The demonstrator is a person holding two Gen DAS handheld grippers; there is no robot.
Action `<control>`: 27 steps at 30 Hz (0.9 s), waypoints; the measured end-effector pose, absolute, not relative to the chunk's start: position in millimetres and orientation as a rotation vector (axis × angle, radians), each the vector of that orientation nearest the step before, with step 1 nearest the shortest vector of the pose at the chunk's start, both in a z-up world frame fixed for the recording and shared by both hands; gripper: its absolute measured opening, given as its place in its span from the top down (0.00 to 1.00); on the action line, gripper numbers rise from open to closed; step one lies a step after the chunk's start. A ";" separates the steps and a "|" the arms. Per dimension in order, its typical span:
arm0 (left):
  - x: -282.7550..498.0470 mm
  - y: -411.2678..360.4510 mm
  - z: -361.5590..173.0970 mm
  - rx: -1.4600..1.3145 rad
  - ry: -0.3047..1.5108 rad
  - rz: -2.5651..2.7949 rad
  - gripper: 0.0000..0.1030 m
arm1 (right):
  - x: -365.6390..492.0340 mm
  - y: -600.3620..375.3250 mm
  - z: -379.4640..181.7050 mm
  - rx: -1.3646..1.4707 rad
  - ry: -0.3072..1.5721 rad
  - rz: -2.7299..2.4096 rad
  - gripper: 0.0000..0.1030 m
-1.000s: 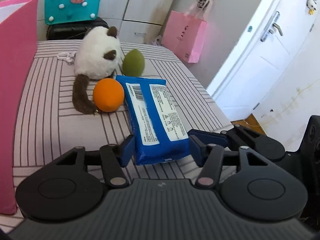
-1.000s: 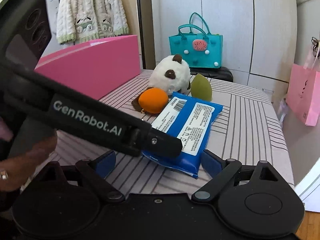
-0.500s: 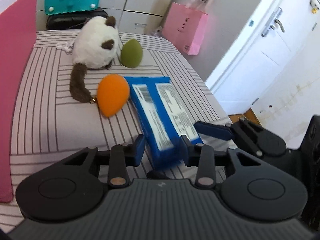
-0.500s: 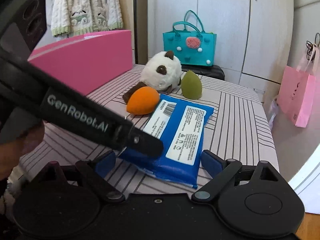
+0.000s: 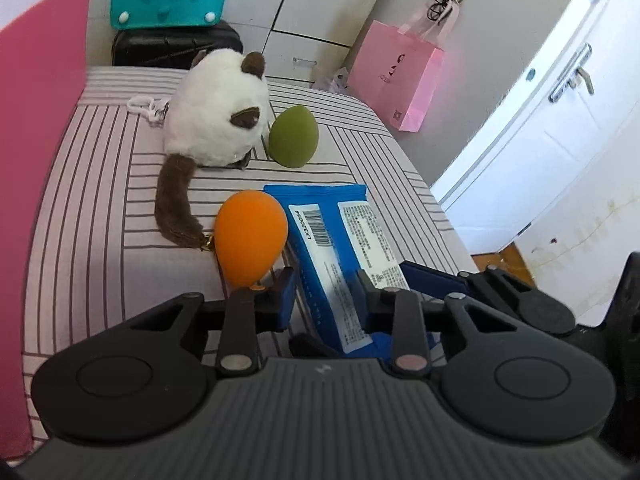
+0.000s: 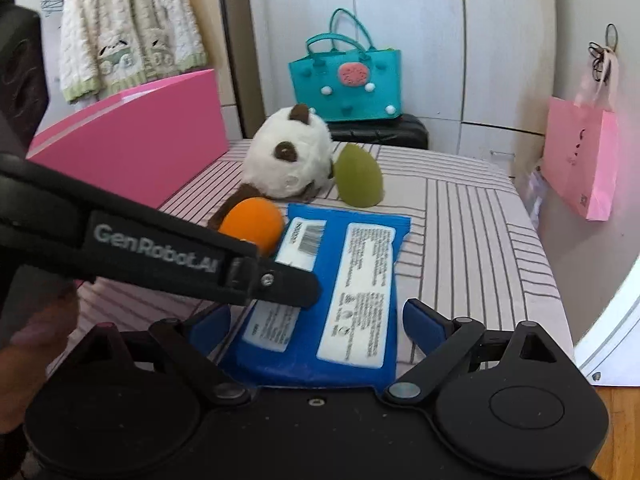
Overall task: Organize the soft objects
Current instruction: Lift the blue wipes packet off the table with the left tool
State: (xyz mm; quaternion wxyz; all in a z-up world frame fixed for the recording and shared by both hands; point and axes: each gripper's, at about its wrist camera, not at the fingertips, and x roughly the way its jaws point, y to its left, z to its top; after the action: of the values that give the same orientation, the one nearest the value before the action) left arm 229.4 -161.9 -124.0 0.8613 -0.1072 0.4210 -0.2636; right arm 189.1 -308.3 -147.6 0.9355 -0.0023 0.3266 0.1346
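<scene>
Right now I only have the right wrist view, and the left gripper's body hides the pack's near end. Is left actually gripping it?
Observer: Yes. Left wrist view: the left gripper has just been closing, and its pads now squeeze the near end of the blue pack.
Operator: Anything crowding it?
Observer: The orange sponge sits by the finger on the picture's left. I cannot tell whether they touch.
Operator: Plush clear?
Observer: A white cord loop lies behind the plush toy, hidden from you.

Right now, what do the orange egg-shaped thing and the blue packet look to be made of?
The orange egg looks like matte foam sponge: no shine. The blue packet looks like thin, slightly glossy plastic film with printed labels, buckling where the left gripper pinches it.
</scene>
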 end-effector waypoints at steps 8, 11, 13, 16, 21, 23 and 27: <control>224.6 -166.8 -125.2 -0.221 0.871 -0.565 0.76 | 187.6 -314.2 -146.4 0.009 0.650 0.258 0.27; 224.0 -170.3 -124.4 -0.222 0.859 -0.559 0.77 | 186.3 -316.8 -146.4 0.028 0.643 0.254 0.30; 225.0 -171.3 -124.0 -0.231 0.858 -0.563 0.77 | 184.3 -317.2 -146.2 0.038 0.638 0.243 0.32; 223.4 -171.2 -123.3 -0.237 0.855 -0.576 0.76 | 178.4 -318.8 -146.9 0.053 0.623 0.237 0.33; 219.2 -171.6 -120.8 -0.238 0.852 -0.600 0.76 | 171.8 -324.2 -146.5 0.096 0.617 0.240 0.33; 217.0 -173.0 -119.6 -0.228 0.854 -0.606 0.76 | 169.2 -325.1 -145.5 0.107 0.622 0.240 0.33; 211.6 -174.2 -116.7 -0.212 0.863 -0.623 0.76 | 163.1 -325.0 -143.2 0.117 0.632 0.236 0.33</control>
State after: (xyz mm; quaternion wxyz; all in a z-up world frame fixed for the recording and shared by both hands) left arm 211.6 -174.2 -116.7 0.8564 -0.1007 0.4107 -0.2962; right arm 163.1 -325.0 -143.2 0.9419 0.0575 0.3099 0.1159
